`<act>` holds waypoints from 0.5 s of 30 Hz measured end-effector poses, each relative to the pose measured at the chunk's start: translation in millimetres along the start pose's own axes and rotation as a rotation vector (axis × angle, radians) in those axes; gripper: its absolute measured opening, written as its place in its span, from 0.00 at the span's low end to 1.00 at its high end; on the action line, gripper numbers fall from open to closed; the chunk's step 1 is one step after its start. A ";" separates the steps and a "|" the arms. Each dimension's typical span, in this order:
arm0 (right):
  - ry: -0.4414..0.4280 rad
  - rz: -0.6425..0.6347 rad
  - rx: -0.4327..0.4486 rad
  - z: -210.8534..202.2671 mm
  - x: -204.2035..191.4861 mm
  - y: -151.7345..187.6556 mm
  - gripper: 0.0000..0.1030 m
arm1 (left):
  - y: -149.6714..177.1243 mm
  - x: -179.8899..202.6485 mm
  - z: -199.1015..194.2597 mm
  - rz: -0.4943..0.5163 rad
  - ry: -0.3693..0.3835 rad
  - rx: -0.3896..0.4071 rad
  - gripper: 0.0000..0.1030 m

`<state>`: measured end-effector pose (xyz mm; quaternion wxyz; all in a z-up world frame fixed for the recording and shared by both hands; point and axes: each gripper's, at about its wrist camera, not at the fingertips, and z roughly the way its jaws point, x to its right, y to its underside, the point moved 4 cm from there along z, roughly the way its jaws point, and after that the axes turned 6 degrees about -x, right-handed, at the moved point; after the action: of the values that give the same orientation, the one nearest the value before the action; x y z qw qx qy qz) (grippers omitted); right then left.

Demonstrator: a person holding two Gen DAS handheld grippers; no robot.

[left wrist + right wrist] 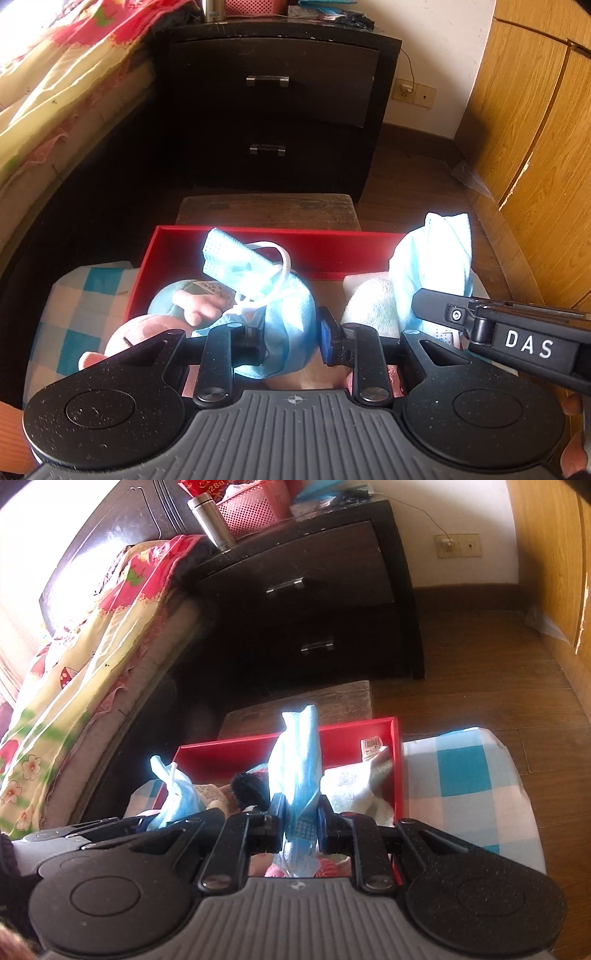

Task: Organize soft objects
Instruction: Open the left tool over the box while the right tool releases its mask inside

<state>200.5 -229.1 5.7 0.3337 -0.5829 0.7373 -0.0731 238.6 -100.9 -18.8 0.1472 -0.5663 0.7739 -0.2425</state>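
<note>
Your views bend strongly at the edges. Sunlight from the left blows out the masks (236,254) and bed (74,657); the nightstand (273,103) sits in deep shadow.

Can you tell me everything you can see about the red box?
The red box is a shallow open tray with thin, stiff-looking walls, red inside and out. It lies flat on a blue-and-white checked cloth. A white sticker shows on its inner far wall. Inside lie a white towel and a pink plush toy. Both grippers hold blue face masks just above it.
</note>
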 end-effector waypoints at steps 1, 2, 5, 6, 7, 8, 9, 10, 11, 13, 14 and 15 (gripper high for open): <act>0.003 -0.006 0.002 1.4 -0.5 0.0 0.00 | -0.2 -0.1 0.8 0.000 -0.002 0.001 0.27; 0.009 -0.011 0.006 2.6 -1.0 0.1 0.00 | -0.3 -0.1 1.8 0.001 -0.004 0.002 0.27; 0.025 -0.023 0.012 5.8 -2.7 0.5 0.00 | -1.5 -0.2 3.6 -0.004 -0.005 0.004 0.27; 0.026 -0.023 0.015 6.7 -2.6 0.5 0.00 | -1.7 -0.1 3.3 -0.005 -0.005 0.006 0.28; 0.028 -0.024 0.015 7.9 -2.5 0.2 0.00 | -2.2 -0.4 2.8 -0.009 -0.005 0.010 0.29; 0.028 -0.024 0.020 8.6 -2.5 0.0 0.00 | -2.6 -1.1 2.3 -0.012 -0.002 0.015 0.29; 0.028 -0.024 0.025 9.5 -2.5 -0.6 0.00 | -3.3 -1.5 1.8 -0.014 0.000 0.019 0.30; 0.029 -0.024 0.027 10.6 -2.3 -0.8 0.00 | -3.6 -1.7 1.4 -0.015 0.000 0.023 0.31; 0.030 -0.024 0.028 12.3 -2.2 -0.7 0.00 | -3.9 -1.9 1.4 -0.017 -0.001 0.025 0.31; 0.036 -0.024 0.033 15.3 -1.6 -0.6 0.00 | -4.7 -2.5 2.4 -0.020 -0.003 0.028 0.32; 0.039 -0.025 0.035 16.7 -2.2 -0.6 0.00 | -5.2 -2.5 3.2 -0.022 -0.005 0.030 0.32; 0.041 -0.025 0.035 18.3 -1.8 -0.6 0.00 | -5.6 -2.4 4.0 -0.022 -0.005 0.029 0.34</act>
<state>211.8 -222.5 -7.3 0.3277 -0.5845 0.7352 -0.1019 245.8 -100.8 -19.2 0.1547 -0.5732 0.7636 -0.2538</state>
